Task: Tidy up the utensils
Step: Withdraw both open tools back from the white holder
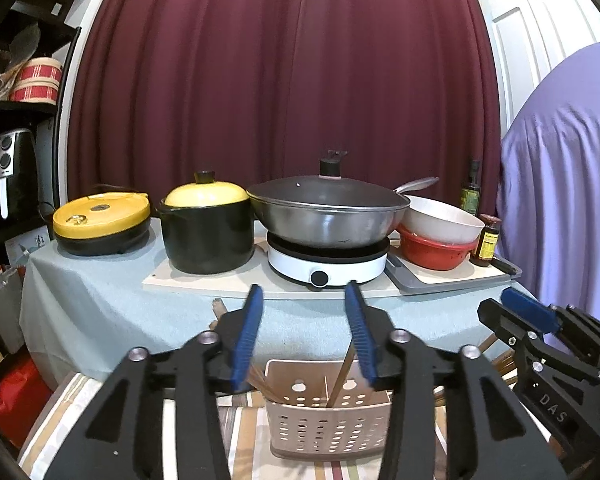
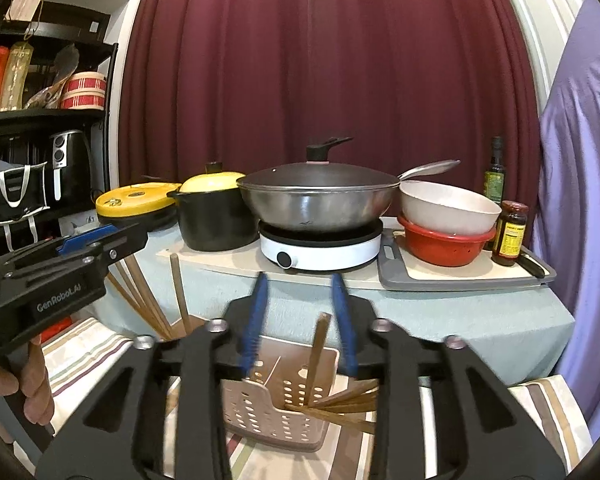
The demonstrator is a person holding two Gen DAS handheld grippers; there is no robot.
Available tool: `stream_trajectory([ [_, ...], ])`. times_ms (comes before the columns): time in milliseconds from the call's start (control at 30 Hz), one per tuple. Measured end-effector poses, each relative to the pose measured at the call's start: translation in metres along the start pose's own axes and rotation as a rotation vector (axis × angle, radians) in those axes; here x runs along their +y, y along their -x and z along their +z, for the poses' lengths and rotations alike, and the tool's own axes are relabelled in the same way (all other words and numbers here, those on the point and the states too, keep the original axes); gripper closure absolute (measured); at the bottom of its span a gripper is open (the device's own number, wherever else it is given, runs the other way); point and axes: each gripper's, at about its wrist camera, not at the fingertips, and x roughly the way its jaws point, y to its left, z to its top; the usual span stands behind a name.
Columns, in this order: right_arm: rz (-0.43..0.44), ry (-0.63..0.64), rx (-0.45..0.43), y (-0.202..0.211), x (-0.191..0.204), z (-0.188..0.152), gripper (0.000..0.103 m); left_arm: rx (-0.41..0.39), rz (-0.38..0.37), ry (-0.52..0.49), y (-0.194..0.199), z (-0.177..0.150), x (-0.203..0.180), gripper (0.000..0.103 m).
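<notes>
Each black hand-held gripper (image 1: 304, 292) has blue ribbed pads (image 1: 249, 332) and silver screws.

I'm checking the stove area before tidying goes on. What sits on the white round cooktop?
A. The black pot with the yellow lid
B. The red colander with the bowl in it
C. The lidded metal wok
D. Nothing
C: the lidded metal wok rests on the white cooktop; the black pot stands to its left and the red colander to its right.
</notes>
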Motion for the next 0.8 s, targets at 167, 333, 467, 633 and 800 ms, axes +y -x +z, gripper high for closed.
stream_trajectory([
  [167,-0.021,-0.016,-0.027,0.019,-0.002,0.003,0.05,-0.024,0.006,-0.011,0.018,-0.002,0.001,0.038],
  [333,-0.034,-0.03,-0.034,0.042,0.0,-0.002,0.035,-0.023,0.018,-0.004,0.038,-0.008,0.004,0.029],
  [467,-0.041,-0.039,-0.034,0.063,0.004,-0.012,0.028,-0.007,0.02,0.016,0.057,-0.02,0.006,0.026],
  [633,-0.043,-0.028,-0.005,0.093,0.013,-0.032,0.023,0.03,0.024,0.024,0.084,-0.042,0.007,0.025],
  [800,-0.04,-0.027,0.03,0.123,0.021,-0.055,0.023,0.064,0.034,0.028,0.112,-0.066,0.007,0.024],
])
